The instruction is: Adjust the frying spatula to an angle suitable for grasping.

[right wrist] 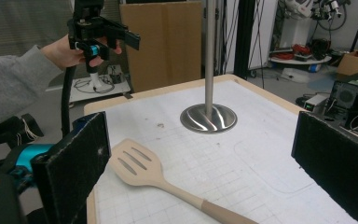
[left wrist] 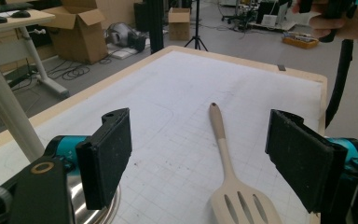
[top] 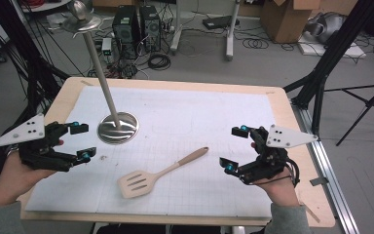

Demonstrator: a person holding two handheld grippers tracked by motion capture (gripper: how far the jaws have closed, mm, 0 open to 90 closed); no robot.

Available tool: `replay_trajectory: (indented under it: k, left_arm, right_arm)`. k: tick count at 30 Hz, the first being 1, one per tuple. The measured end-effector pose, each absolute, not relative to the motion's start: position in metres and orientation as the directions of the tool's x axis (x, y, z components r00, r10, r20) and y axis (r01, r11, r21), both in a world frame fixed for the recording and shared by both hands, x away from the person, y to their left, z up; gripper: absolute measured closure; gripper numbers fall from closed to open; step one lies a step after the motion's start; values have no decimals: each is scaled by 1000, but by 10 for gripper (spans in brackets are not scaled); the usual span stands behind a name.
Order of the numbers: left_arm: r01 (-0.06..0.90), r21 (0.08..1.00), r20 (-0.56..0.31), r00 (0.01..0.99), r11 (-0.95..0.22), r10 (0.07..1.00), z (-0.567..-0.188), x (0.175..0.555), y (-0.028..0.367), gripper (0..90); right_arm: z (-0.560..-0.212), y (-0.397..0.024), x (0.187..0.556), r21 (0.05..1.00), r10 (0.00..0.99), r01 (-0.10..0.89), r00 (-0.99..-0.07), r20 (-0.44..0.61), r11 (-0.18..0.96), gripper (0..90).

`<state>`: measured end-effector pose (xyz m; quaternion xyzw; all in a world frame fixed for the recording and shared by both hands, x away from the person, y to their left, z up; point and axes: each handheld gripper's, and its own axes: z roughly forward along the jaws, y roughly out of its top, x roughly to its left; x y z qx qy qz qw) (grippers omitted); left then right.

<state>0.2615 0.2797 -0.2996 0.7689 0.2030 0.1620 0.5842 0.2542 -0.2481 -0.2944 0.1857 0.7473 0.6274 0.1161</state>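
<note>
Left gripper (top: 80,142) held wide apart, nothing between the jaws, off the table's left edge near the steel stand base (top: 118,128); right gripper (top: 233,148) likewise spread wide and empty, at the right side of the mat. Between the two, well apart from both, a spatula (top: 157,173) flat on the white gridded mat (top: 190,117): pale beige slotted blade (three slots) toward the near edge, slim handle running up and to the right, the far part of the handle a slightly darker tan with a small hole at its tip. Seen along the left gripper's jaws, blade (left wrist: 244,205) cut off by the bottom edge; along the right gripper's jaws, handle end cut off at the bottom likewise. Stand's thin pole (top: 100,68) rising tilted in the high view to a round plate (top: 82,22) with a rounded object on it, too blurred to identify. Some faint marks on the mat near the base, hard to make out. Mat laid over a light wooden tabletop (top: 280,105) with rounded corners. Beyond, a grey floor strewn with cables, two black computer towers (top: 136,27), cardboard boxes (top: 287,17) at upper right, white desk legs and black tripod legs at the right.
</note>
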Motion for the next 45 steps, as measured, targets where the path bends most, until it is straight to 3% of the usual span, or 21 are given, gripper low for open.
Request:
replay_trajectory:
  k: [17,19,25,29,45]
  left_arm:
    - [150,950,0,877,-274,481,-311,269,262,238]
    - [149,945,6,882,-292,472,-312,270,260,308]
    - [168,933,-1,886,-319,463,-318,273,253,404]
    - [188,925,-15,887,-331,461,-320,275,250,540]
    - [184,909,-17,914,-375,406,-337,285,229,760]
  right_arm:
    - [-295,-250,252,981,425,125,-904,52,146,33]
    - [-295,-250,252,981,426,126,-903,51,150,34]
    - [-296,-252,251,980,430,129,-901,53,148,34]
    - [-296,-253,250,979,433,135,-900,55,154,34]
    - [-297,-259,243,978,446,136,-894,53,157,34]
